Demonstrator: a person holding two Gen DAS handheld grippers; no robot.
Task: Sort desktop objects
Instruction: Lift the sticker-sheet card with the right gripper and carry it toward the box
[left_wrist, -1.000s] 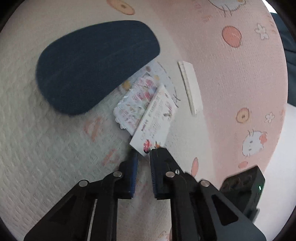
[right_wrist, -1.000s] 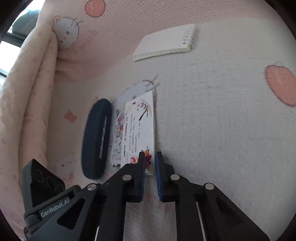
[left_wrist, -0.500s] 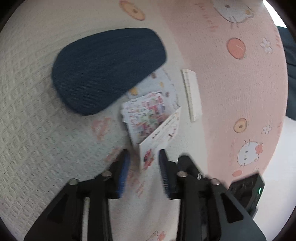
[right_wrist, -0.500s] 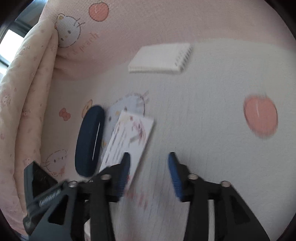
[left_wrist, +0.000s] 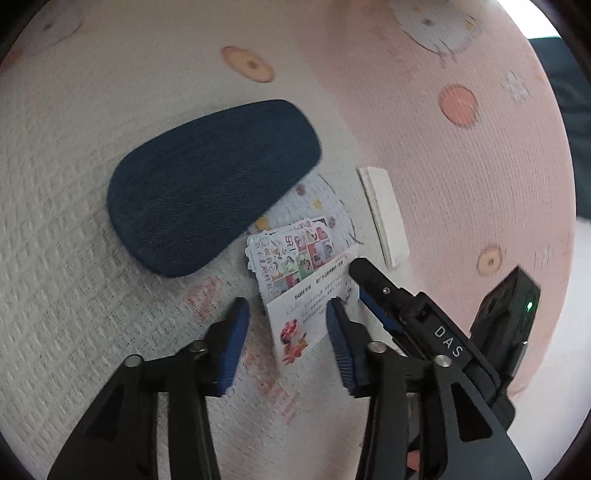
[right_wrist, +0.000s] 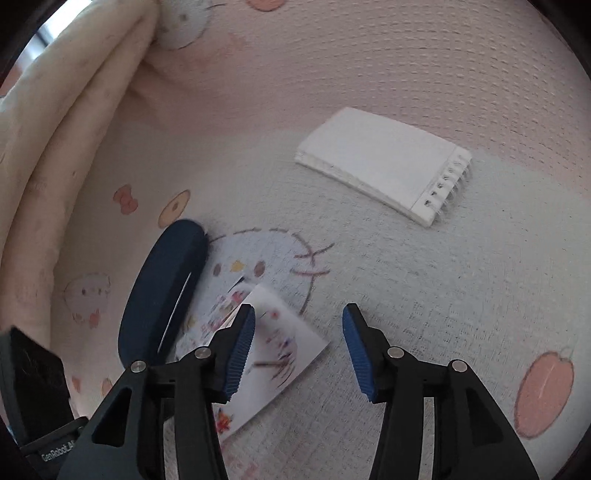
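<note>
Partly hidden sticker sheet (left_wrist: 291, 254) (under card (left_wrist: 314, 314))

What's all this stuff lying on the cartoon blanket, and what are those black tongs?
Glasses case: one, dark blue, left of the papers.
Sticker sheet: one, multicoloured, beside the case, partly under the card.
Printed card: one, white with red flower, lying between the left tongs' fingers.
Spiral notepad: one, white, farther back.
Blanket: one, pink and white, under everything.
Left tongs: black, blue pads, open.
Right tongs: black, blue pads, open.
</note>
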